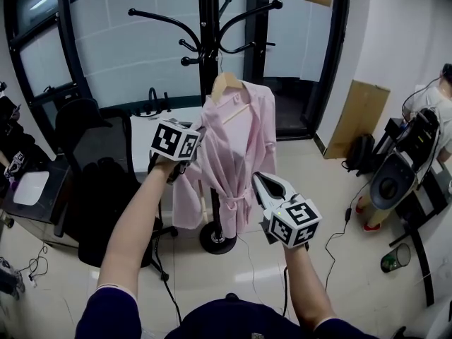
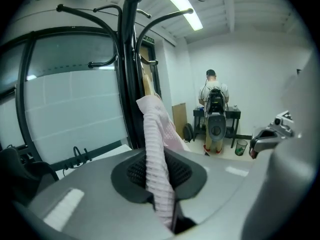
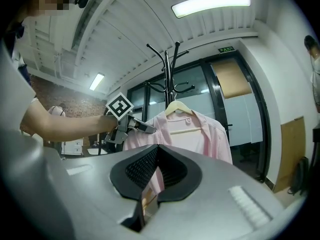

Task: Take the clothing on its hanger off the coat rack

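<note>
Risk, slip: the left gripper (image 1: 195,133) pinches only a fold of cloth at the shoulder, not the hanger (image 1: 227,83). A pull could, I judge, drag the robe (image 1: 236,147) off its hanger.
Risk, snag: the hanger must lift clear of a curved arm of the coat rack (image 1: 209,27). A sideways tug may catch it or rock the stand.
Right gripper (image 1: 260,181): jaws together, nothing between them, lower centre-right of the head view, just beside the robe's edge.
Robe's look: pale pink, thin, ribbed weave, belt (image 1: 233,202) tied at the waist, limp drape.
Robe's place: centre of the head view, on a wooden hanger on the rack.
</note>
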